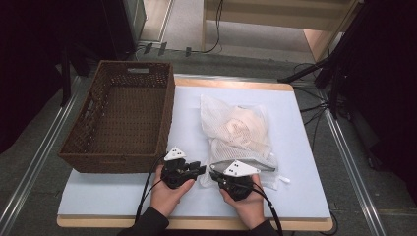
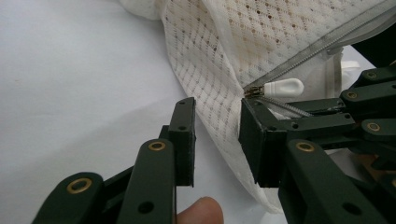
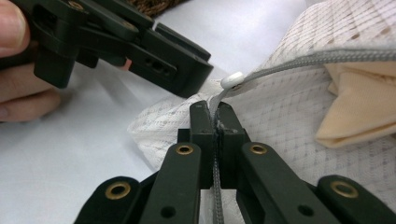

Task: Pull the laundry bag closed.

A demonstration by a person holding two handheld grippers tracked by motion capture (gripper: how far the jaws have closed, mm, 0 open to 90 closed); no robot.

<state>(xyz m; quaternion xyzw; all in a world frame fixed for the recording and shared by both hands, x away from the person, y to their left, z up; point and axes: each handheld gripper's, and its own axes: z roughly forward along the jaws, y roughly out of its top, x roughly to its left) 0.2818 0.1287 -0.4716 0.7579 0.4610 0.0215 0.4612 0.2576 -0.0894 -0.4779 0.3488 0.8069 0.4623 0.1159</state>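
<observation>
Our right tongs pinch the mesh bag's grey zipper tape; our left tongs stand spread beside its pull. The folded cloth inside blurs through the netting.

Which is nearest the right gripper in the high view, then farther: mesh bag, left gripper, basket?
From the right gripper:
1. Mesh bag, its near edge pinched in the jaws.
2. Left gripper, just to the left.
3. Basket, far left.
</observation>
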